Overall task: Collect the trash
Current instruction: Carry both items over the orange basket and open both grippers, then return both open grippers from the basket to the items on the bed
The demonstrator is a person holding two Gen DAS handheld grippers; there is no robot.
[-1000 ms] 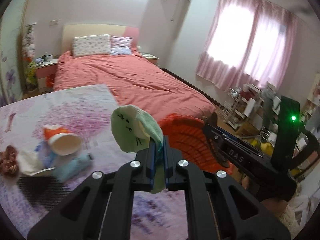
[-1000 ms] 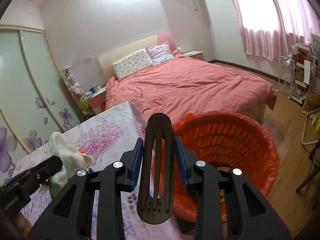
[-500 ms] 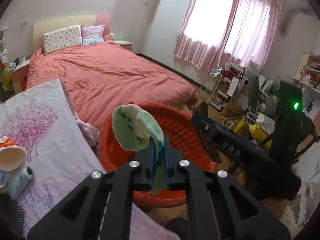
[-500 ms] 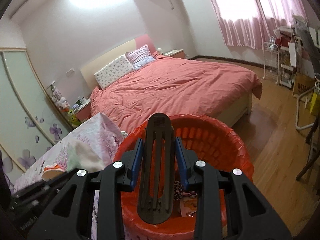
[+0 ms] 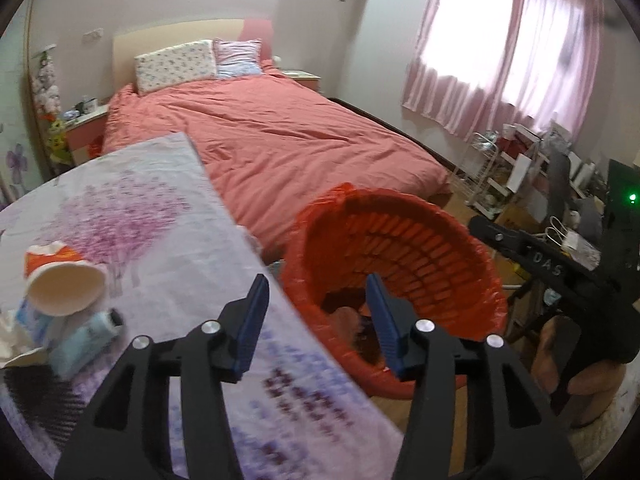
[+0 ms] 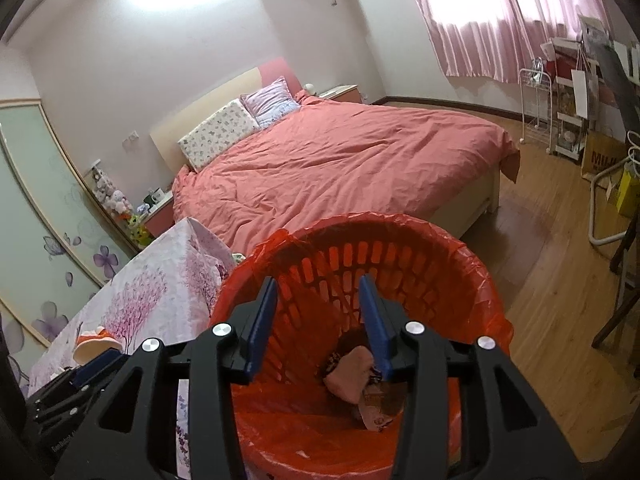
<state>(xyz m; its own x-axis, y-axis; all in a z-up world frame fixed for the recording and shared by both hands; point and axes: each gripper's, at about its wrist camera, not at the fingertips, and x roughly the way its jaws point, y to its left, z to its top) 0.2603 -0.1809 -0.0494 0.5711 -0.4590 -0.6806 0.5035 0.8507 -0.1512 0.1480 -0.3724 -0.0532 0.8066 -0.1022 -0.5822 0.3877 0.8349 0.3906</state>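
Right wrist view: the right gripper (image 6: 318,320) hangs over the red bin (image 6: 472,264), its jaws having just opened, nothing between them; trash (image 6: 352,372) lies inside. The left gripper (image 5: 316,320) has also just parted its jaws, empty, at the bench (image 5: 168,200) edge beside the bin, a paper cup (image 5: 64,288) on the bench.

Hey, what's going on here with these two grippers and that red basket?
A person is clearing trash from a table with a purple floral tablecloth into a red slotted plastic basket lined with a red bag. Both the left gripper and the right gripper have just been opening and hold nothing now. The right one is over the basket, where crumpled pinkish scraps lie. A tipped white paper cup with an orange outside and a pale blue tube remain on the table.
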